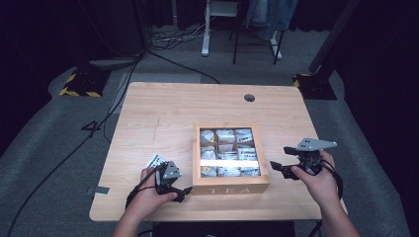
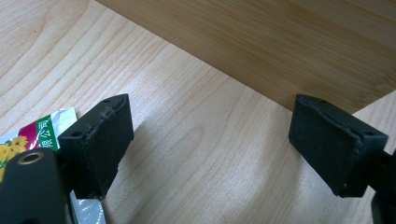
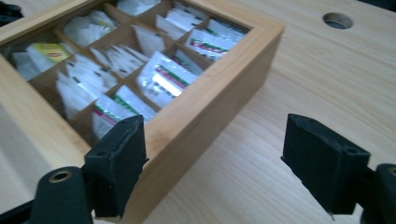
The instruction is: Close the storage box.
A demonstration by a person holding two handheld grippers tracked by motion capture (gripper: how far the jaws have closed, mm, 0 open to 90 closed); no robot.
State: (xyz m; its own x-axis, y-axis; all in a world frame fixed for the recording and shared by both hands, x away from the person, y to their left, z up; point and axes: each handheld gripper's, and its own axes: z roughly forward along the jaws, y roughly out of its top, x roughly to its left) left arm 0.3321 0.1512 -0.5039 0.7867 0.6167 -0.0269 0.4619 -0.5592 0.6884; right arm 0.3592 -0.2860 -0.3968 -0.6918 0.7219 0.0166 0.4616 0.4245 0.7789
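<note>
Both tools wide open, empty. Left tool point(image 1: 184, 191) nearer the flower-printed foil tea sachet point(image 2: 39, 133) lying flat on my desk just beside its left jaw; right tool point(image 1: 278, 166) beside the compartmented wooden tea box point(image 1: 230, 181).

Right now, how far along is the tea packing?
The wooden tea box already has packets in every compartment visible. One loose tea packet lies on the table by the left gripper, whose jaws stand open and empty. The right gripper, also open and empty, sits beside the box. That packet probably still has to go in.
</note>
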